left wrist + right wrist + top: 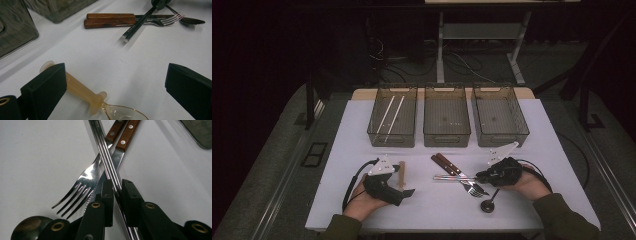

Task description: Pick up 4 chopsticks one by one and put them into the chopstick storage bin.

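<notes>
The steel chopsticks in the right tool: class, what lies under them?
Under the chopsticks lie a fork and a wooden-handled knife, crossing beneath them. The right tool hides the knife's blade tip and the chopsticks' near end.

From my high view the room beyond twelve o'clock is dim; only the white rectangular table (362,200) is lit. Glare streaks the shiny steel fork (85,182), and the black gripper jaws at six o'clock look soft.
</notes>
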Motion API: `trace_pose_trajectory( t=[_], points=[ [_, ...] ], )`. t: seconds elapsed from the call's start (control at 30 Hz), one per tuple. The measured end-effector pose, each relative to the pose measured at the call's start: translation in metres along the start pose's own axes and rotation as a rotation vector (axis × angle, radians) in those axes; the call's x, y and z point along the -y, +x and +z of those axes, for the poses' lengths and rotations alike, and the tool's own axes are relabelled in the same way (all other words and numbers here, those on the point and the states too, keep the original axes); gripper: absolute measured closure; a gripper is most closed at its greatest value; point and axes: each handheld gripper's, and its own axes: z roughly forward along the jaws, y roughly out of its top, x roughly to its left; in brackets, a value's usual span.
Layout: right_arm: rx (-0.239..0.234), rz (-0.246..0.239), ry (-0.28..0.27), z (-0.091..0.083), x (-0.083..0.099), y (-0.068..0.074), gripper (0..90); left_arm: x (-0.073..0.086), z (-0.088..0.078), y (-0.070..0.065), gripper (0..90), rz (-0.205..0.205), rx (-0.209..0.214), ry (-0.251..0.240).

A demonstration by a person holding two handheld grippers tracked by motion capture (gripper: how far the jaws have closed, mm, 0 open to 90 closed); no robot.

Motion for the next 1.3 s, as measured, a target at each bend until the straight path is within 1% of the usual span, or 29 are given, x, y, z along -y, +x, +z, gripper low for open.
trace_pose_trajectory(
  t=[0.07, 0.33, 0.57, 0.67, 1.03, 1.1, 1.13, 1.3],
  points=[
    [0.005, -0.007, 0.010, 0.0012, 0.0001, 0.0008, 79.9, 0.0000, 0.0001, -0.0001, 2.2, -0.001, 0.001, -0.001],
    [-0.008, -0.026, 0.047, 0.0076, -0.0001, 0.0034, 79.8, 0.0000, 0.0001, -0.0001, 2.3, -0.001, 0.001, 0.000],
    [-0.011, -0.046, 0.048, 0.0084, 0.0001, 0.0039, 80.0, 0.0001, 0.0004, -0.0003, 2.5, 0.002, 0.003, 0.003],
    [-0.005, -0.073, 0.050, 0.0084, 0.0003, 0.0050, 80.9, 0.0001, 0.0006, -0.0003, 2.6, 0.002, 0.003, 0.004],
    [-0.019, -0.134, 0.039, 0.0084, 0.0015, 0.0050, 83.4, 0.0001, 0.0011, -0.0006, 2.6, 0.004, 0.007, 0.008],
    [-0.021, -0.145, 0.039, 0.0083, 0.0015, 0.0050, 85.2, 0.0002, 0.0010, -0.0005, 2.6, 0.004, 0.007, 0.007],
    [-0.024, -0.138, 0.039, 0.0084, 0.0015, 0.0049, 85.3, 0.0001, 0.0010, -0.0006, 2.6, 0.003, 0.006, 0.006],
    [-0.027, -0.143, 0.037, 0.0083, 0.0016, 0.0044, 85.3, 0.0001, 0.0009, -0.0006, 2.6, 0.003, 0.007, 0.005]
  ],
)
